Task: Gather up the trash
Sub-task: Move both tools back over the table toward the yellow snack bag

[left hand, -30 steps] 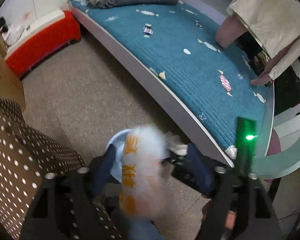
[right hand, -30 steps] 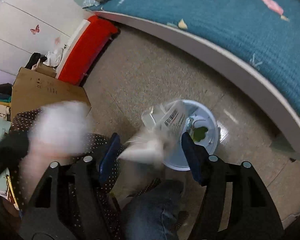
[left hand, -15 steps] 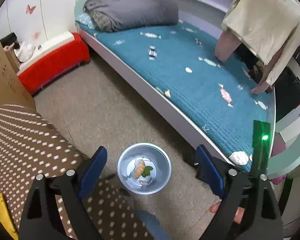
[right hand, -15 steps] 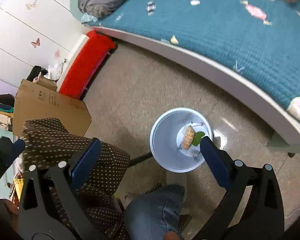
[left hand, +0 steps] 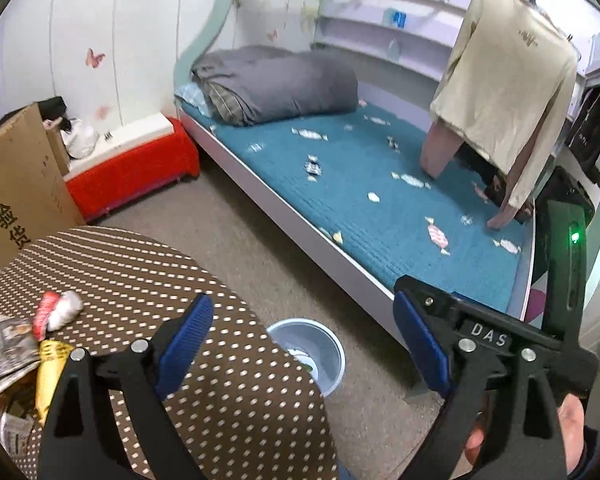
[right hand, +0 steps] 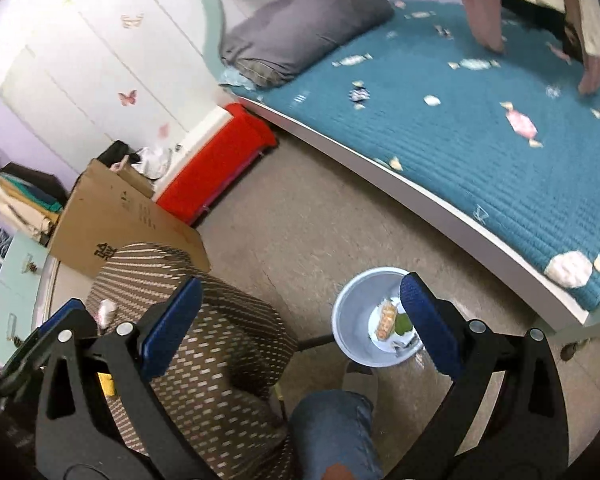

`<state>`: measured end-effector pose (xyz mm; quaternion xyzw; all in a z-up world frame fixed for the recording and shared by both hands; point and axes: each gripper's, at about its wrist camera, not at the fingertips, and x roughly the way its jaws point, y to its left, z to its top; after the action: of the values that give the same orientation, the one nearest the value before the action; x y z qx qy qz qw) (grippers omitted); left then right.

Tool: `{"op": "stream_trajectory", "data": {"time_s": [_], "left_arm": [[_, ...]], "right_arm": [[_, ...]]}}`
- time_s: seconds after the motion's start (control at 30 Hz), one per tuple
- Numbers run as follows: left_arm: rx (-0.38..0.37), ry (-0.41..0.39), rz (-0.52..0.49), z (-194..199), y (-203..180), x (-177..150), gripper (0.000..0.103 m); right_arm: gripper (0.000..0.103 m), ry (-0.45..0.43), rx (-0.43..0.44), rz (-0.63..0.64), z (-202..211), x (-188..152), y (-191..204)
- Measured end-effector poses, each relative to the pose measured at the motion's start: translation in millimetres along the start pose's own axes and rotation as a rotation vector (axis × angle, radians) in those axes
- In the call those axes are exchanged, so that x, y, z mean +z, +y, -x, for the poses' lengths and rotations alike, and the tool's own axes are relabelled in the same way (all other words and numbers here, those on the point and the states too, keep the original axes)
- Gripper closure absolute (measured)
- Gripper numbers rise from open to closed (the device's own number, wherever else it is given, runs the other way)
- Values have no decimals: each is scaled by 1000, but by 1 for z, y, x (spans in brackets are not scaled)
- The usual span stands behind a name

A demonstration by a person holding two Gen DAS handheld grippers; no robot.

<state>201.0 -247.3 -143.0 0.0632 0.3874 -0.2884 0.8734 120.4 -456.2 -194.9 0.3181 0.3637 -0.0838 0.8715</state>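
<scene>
Bed: teal ribbed quilt printed with sweets, white curved frame, rolled grey duvet at its head. Worktop: round, brown cloth with white dots, carrying crumpled wrappers near its left edge. Bin: round, pale-blue plastic, on the speckled floor beside the worktop, holding an orange-printed wrapper. Left gripper and right gripper: blue-padded jaws spread wide, nothing between them.

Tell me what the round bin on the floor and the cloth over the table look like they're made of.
The bin looks like pale blue moulded plastic: smooth, thin-walled, with a slight sheen. The tablecloth looks like woven fabric, matte brown with printed white dots, draping softly over the table's edge; a coated cloth can't be ruled out.
</scene>
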Motion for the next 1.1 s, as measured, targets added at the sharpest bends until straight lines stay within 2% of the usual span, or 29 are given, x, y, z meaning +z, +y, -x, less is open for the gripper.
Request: {"op": "stream_trajectory", "data": {"time_s": [0.23, 0.5, 0.67, 0.83, 1.1], "left_arm": [[35, -78, 29, 50, 24, -11, 12], [106, -144, 89, 99, 61, -38, 11], [174, -184, 132, 126, 82, -54, 11], [257, -202, 201, 149, 120, -79, 11], [385, -223, 307, 179, 178, -118, 11]], "right_arm": [[6, -39, 59, 100, 29, -4, 53], [6, -39, 110, 225, 39, -23, 112], [6, -33, 124, 333, 40, -42, 155], [6, 0, 136, 426, 30, -67, 194], [6, 72, 155, 500, 7, -101, 234]]}}
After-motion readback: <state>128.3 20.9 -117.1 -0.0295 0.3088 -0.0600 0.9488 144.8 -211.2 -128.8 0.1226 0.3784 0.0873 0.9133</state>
